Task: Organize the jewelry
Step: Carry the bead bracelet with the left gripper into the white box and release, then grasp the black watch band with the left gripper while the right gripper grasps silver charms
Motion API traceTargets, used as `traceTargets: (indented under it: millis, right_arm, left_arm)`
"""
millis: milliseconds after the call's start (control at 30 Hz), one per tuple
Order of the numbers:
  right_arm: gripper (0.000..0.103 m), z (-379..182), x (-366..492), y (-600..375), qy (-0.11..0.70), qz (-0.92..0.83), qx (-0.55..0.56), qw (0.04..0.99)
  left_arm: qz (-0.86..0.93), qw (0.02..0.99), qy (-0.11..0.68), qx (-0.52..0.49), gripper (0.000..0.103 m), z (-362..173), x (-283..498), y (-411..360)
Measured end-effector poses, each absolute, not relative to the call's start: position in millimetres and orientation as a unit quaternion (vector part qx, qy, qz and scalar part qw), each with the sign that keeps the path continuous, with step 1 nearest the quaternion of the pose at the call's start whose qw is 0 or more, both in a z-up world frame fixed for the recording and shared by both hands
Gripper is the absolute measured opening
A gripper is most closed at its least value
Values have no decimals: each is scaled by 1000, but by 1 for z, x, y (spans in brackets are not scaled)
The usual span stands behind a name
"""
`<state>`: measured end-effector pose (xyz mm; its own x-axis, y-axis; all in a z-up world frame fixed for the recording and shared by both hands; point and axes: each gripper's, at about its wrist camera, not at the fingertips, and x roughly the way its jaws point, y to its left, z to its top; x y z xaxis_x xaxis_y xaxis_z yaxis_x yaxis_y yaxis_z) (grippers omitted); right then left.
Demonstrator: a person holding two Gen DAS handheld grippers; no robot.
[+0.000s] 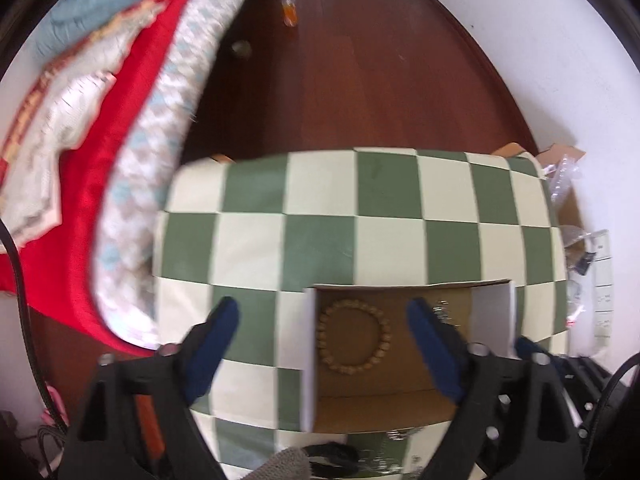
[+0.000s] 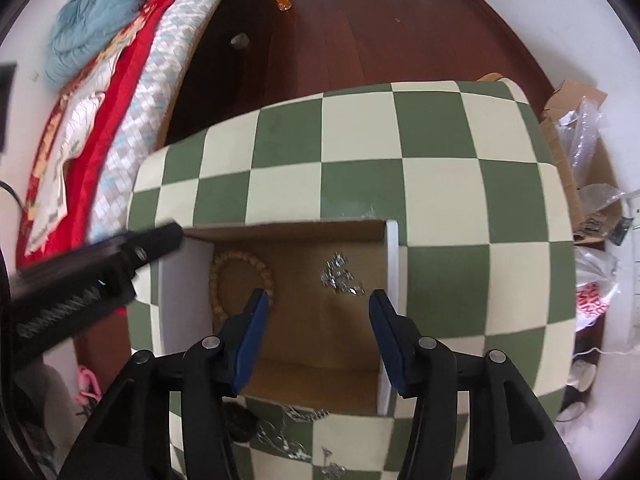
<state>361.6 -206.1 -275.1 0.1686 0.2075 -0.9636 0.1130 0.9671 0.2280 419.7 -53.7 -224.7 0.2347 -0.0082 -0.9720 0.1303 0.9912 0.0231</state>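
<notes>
An open cardboard box (image 1: 400, 400) (image 2: 312, 240) sits on the checkered table. A wooden bead bracelet (image 1: 353, 336) (image 2: 224, 270) lies at its left and a silver chain piece (image 2: 340, 278) lies at its right. More silver jewelry (image 2: 292, 436) and a dark ring-shaped item (image 1: 332, 456) lie on the table in front of the box. My left gripper (image 1: 320, 312) is open and empty, straddling the box's left wall. My right gripper (image 2: 316, 300) is open and empty above the box, just short of the silver piece.
The green-and-cream checkered table (image 1: 320, 208) (image 2: 440, 160) has a bed with red and patterned covers (image 1: 120, 120) to its left. A bottle (image 1: 289, 8) stands on the wooden floor beyond. Cardboard and plastic bags (image 2: 580, 140) lie at the right.
</notes>
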Motion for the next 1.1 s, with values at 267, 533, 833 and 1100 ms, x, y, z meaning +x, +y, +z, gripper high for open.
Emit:
traceTargets:
  millis: [267, 533, 833, 1100]
  right_arm:
    - [95, -257, 328, -199, 645, -14, 57, 762]
    - [103, -255, 284, -205, 628, -58, 44, 775]
    - [103, -240, 236, -206, 591, -82, 52, 801]
    - [103, -193, 196, -196, 535, -85, 45, 839]
  left_arm:
    - [7, 821, 568, 67, 103, -214, 382, -25]
    - [21, 830, 556, 46, 103, -223, 334, -1]
    - [35, 847, 527, 57, 103, -205, 282, 9]
    - [28, 872, 487, 53, 103, -165, 234, 17]
